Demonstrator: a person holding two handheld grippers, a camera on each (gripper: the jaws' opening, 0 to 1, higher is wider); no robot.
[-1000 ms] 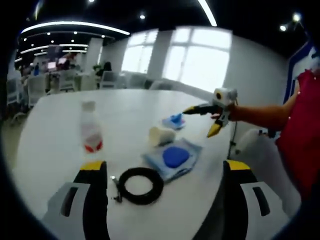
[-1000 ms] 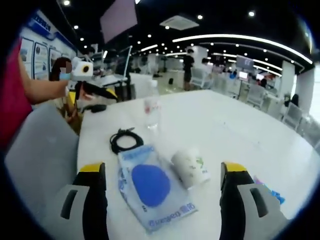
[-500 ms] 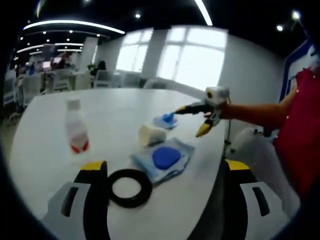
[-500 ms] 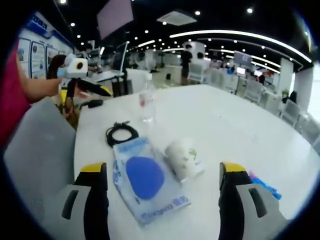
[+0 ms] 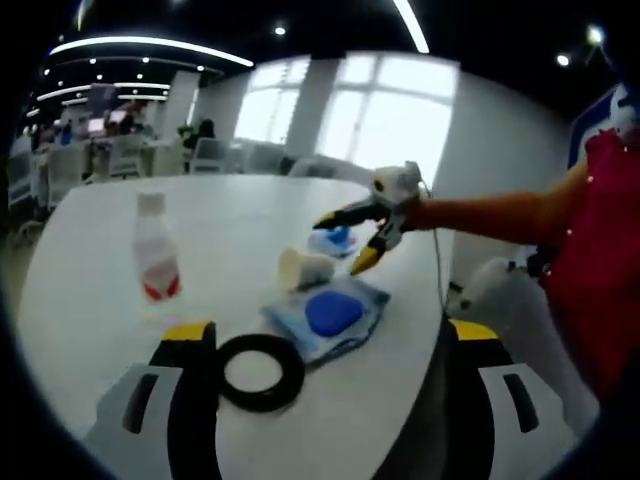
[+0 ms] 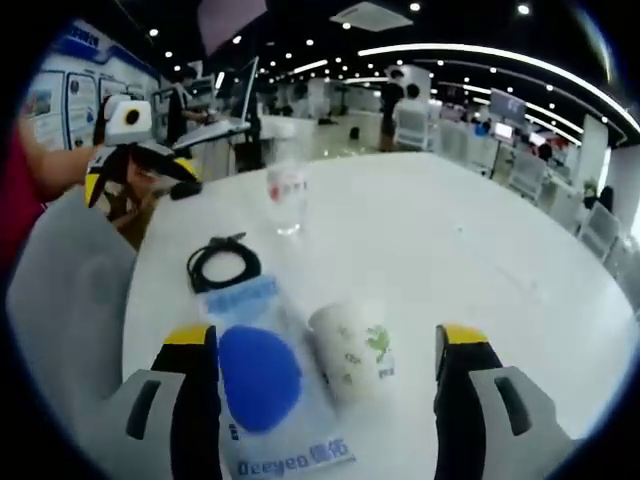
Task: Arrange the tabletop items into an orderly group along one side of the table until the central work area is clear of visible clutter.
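Note:
On the round white table (image 5: 90,310) a clear bottle with a red label (image 5: 153,260) stands upright. A paper cup (image 5: 303,268) lies on its side beside a blue face-mask packet (image 5: 330,315), with a black cable coil (image 5: 260,372) nearer me. A small blue wrapper (image 5: 333,240) lies behind the cup. My left gripper (image 5: 330,335) is open, above the near table edge. My right gripper (image 5: 342,244) reaches in open above the wrapper. In the right gripper view the right gripper (image 6: 326,340) stands open around the cup (image 6: 350,350), beside the packet (image 6: 262,390), cable (image 6: 222,265) and bottle (image 6: 285,195).
A grey chair (image 6: 60,300) stands at the table edge below the left gripper (image 6: 140,180). The far half of the table (image 6: 470,230) is bare white surface. A person's arm and red sleeve (image 5: 590,230) come in from the right. Office desks and chairs fill the background.
My right gripper has moved forward over the table toward the cup, which now lies between its jaws in its view. The left gripper has shifted only a little.

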